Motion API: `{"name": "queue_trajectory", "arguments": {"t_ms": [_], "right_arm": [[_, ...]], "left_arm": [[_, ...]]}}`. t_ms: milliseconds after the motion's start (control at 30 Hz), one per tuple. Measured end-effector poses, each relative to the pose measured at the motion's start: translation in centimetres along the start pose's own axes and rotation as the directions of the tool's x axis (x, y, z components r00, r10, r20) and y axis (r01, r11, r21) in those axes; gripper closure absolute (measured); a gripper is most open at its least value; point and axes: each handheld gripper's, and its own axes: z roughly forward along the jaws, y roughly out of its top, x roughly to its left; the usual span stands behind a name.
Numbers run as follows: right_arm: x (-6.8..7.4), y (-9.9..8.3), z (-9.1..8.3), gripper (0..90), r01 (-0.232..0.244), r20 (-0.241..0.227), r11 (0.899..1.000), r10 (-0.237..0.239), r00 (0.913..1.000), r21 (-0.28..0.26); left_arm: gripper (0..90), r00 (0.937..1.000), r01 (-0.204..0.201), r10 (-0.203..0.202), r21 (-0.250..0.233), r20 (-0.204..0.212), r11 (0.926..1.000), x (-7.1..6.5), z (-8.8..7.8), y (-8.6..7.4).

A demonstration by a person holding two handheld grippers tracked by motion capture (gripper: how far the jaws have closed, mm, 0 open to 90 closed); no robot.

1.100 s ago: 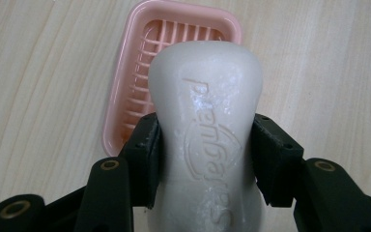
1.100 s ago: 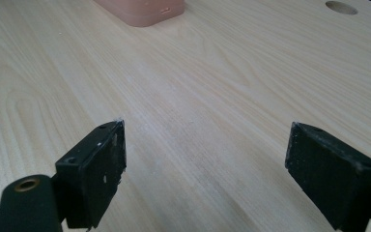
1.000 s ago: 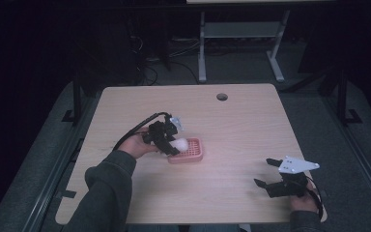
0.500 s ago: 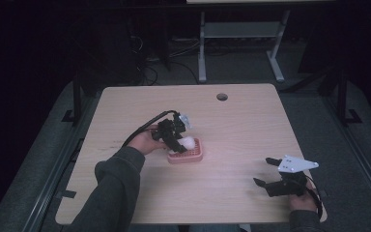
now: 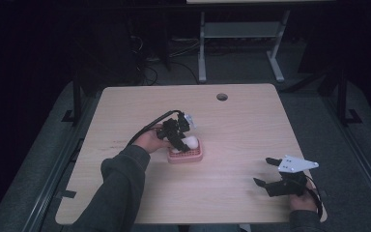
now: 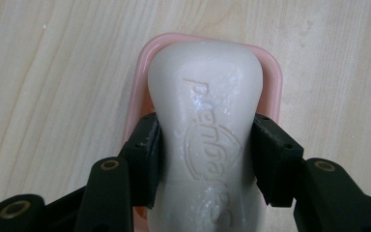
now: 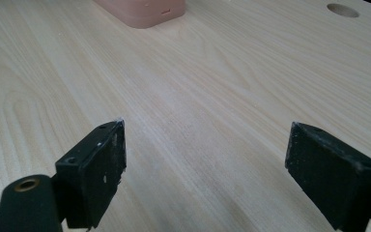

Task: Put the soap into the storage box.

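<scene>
- Left gripper sits near the middle of the counter, angled down over a pink soap dish.
- White soap bar is clamped between the left fingers; both black pads press its flanks at about mid-length, embossed lettering facing the camera.
- In the left gripper view the bar's far end overlaps the dish's pink rim; the bar runs lengthwise over the dish. Whether it touches the dish floor, cannot tell.
- High view: the bar shows as a pale lump at the fingertips, on the dish's near-left part.
- Left hand wraps the gripper body; grey sleeve comes in from the bottom; cable arcs off behind the hand.
- Right gripper rests low at the counter's near right corner, well apart from the dish, grey three-cornered plate on top.
- Right fingers are spread wide with only bare wood grain between them.
- Right gripper view: dish edge at top left, round cable hole at top right.
</scene>
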Motion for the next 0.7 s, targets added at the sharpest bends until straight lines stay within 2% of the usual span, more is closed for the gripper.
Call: {"name": "queue_trajectory", "arguments": {"t_ms": [700], "right_arm": [[0.1, 0.0, 0.1, 13.7, 0.003, -0.004, 1.000, -0.003, 1.0000, 0.005]], "left_arm": [[49.4, 0.9998, -0.014, 0.013, 0.033, 0.011, 0.9994, 0.2, 1.3, 0.1]]}}
